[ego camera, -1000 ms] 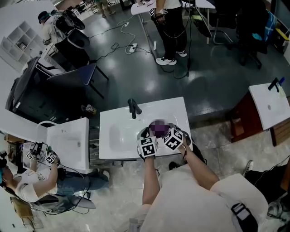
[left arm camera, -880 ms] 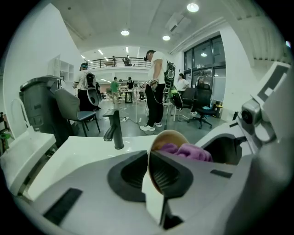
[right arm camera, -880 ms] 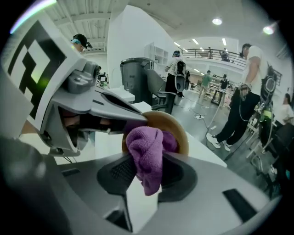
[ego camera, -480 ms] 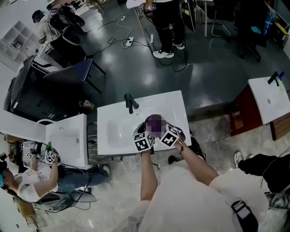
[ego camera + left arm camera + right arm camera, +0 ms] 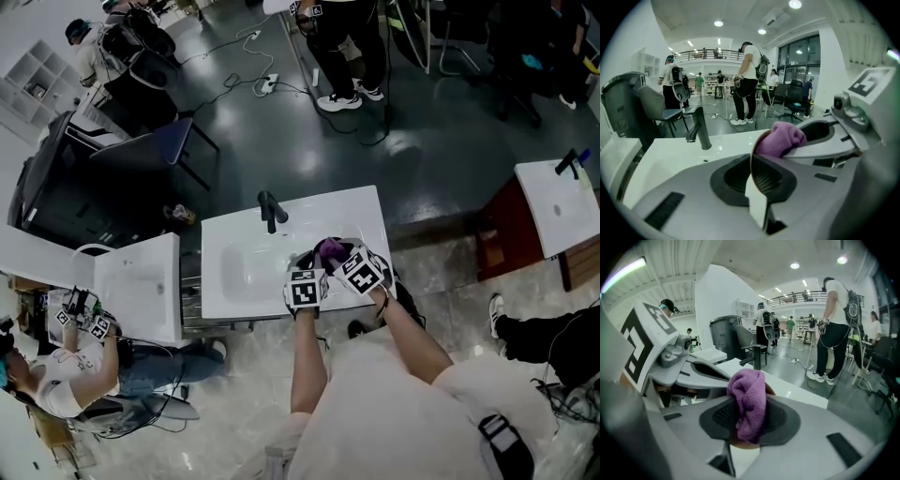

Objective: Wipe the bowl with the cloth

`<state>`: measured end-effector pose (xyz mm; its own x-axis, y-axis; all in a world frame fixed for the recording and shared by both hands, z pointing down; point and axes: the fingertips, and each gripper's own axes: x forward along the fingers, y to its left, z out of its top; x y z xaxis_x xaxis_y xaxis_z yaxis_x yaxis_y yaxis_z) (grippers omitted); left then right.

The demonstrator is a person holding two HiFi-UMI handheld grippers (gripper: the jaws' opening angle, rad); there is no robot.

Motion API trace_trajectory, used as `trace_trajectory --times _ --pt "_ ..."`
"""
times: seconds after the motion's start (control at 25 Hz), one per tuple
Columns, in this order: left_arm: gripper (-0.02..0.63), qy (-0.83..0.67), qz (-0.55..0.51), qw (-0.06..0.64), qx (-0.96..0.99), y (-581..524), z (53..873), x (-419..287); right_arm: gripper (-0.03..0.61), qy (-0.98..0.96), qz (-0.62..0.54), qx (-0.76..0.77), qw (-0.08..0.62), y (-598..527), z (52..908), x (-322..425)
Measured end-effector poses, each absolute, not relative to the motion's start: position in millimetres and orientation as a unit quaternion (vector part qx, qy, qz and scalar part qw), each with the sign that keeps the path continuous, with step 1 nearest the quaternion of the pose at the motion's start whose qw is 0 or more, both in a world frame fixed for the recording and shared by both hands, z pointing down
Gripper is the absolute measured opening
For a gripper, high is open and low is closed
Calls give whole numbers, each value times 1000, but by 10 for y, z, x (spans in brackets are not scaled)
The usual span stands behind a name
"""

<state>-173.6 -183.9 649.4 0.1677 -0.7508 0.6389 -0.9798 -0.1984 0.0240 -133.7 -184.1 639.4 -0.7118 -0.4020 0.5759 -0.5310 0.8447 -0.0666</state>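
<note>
While you stand at the front edge of the white washbasin [image 5: 246, 286], the head view catches both tools raised over its right front corner, close together. Your left hand-held gripper [image 5: 312, 267] sits just left of your right hand-held gripper [image 5: 343, 262], and a purple cloth [image 5: 328, 249] shows between their tips. A black faucet [image 5: 272, 212] stands at the back edge. Beyond it a person [image 5: 342, 42] stands on the dark floor [image 5: 450, 141].

From the left gripper view, you see the thin brown rim of the bowl [image 5: 751, 157] running edge-on between the two dark pads. The jaws have just been closing further and are clamped on that rim, so the bowl hangs off the washbasin in your left tool. The cloth [image 5: 781, 139] bulges just beyond the rim, up and to the right, pressed in by the white body of your other tool. The faucet [image 5: 699, 129] stands to the left, further back.

From the right gripper view, your jaws are clamped on the bunched cloth [image 5: 749, 399], which stands up above the pads and hangs below them. A curve of the brown bowl [image 5: 743, 444] shows right under the cloth, touching it.
</note>
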Motion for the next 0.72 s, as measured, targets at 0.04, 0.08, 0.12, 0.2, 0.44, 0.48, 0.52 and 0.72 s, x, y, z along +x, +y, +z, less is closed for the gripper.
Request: trace_trajectory --times 0.04,0.08,0.12,0.2,0.44,0.48,0.52,0.72 --pt "15 -586 262 223 734 -1844 6511 -1685 109 -917 121 261 277 -1883 6388 -1298" --pt "15 -580 263 225 737 -1852 6524 -1644 109 -916 125 266 272 -1910 6378 -1266" --pt "15 -575 264 225 741 -1860 6532 -1615 109 -916 128 270 269 -1923 6372 -1242" --pt "17 -569 269 216 746 -1874 6530 -1583 109 -911 140 281 267 -1943 6390 -1200" --pt "21 -599 241 201 737 -1940 6403 -1756 109 -901 175 313 245 -2077 6424 -1039" --pt "21 -605 238 199 734 -1947 6383 -1800 110 -902 174 311 244 -2075 6412 -1053" --pt "21 -609 236 197 731 -1953 6368 -1833 110 -903 169 308 245 -2069 6405 -1075" --pt "21 -631 220 198 717 -1868 6353 -1955 109 -908 149 277 278 -1889 6472 -1205"
